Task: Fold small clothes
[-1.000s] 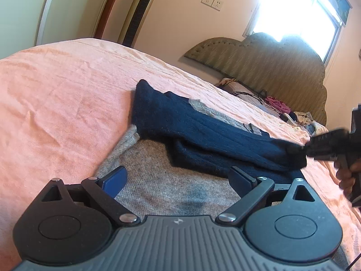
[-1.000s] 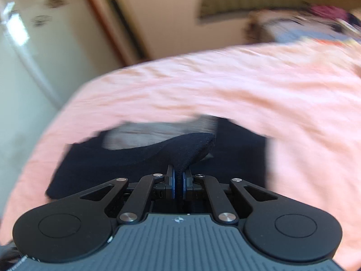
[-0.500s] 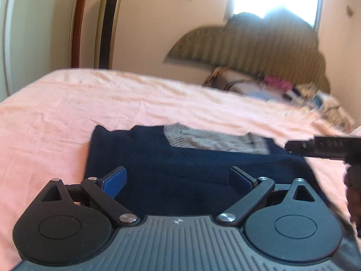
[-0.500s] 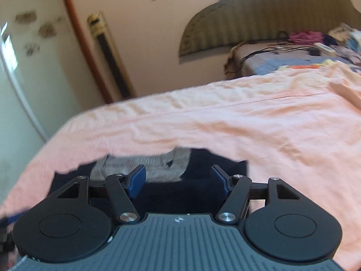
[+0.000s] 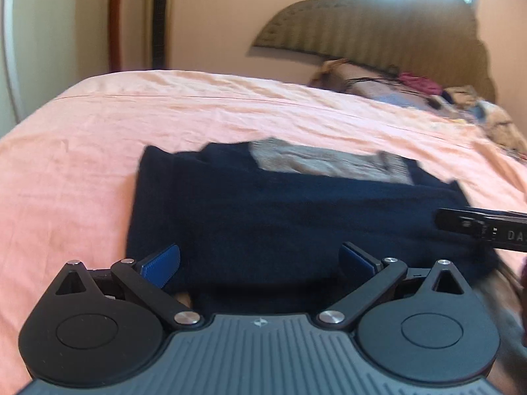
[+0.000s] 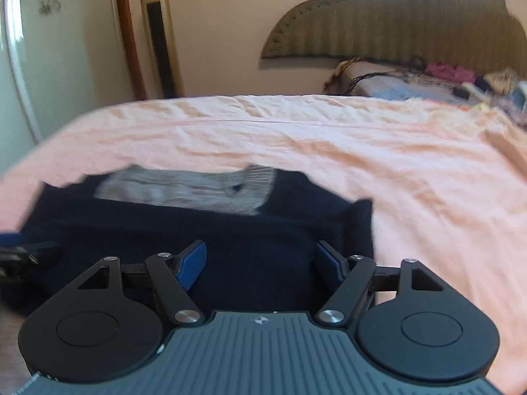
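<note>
A small navy sweater (image 5: 280,217) lies folded on the pink bed sheet (image 5: 82,164), with a grey knit part (image 5: 326,161) showing along its far edge. My left gripper (image 5: 260,261) hovers over the sweater's near edge, its jaws opening, and its blue pads (image 5: 163,263) press on nothing. In the right wrist view the same sweater (image 6: 230,237) and grey part (image 6: 187,191) lie just ahead. My right gripper (image 6: 260,263) is above the cloth with its jaws opening and nothing gripped. Each gripper shows in the other's view: the right one (image 5: 481,233) and the left one (image 6: 26,253).
The pink sheet (image 6: 411,181) spreads wide around the sweater. A padded headboard (image 6: 395,26) stands at the far end, with pillows and a heap of cables and clothes (image 6: 428,79) below it. A gold tower fan (image 6: 159,33) and a wooden door frame (image 6: 126,33) stand by the wall.
The right gripper let go of the navy fold it was pinching and opened. The navy half now lies flat over the grey part. The left gripper swung to face the sweater squarely.
</note>
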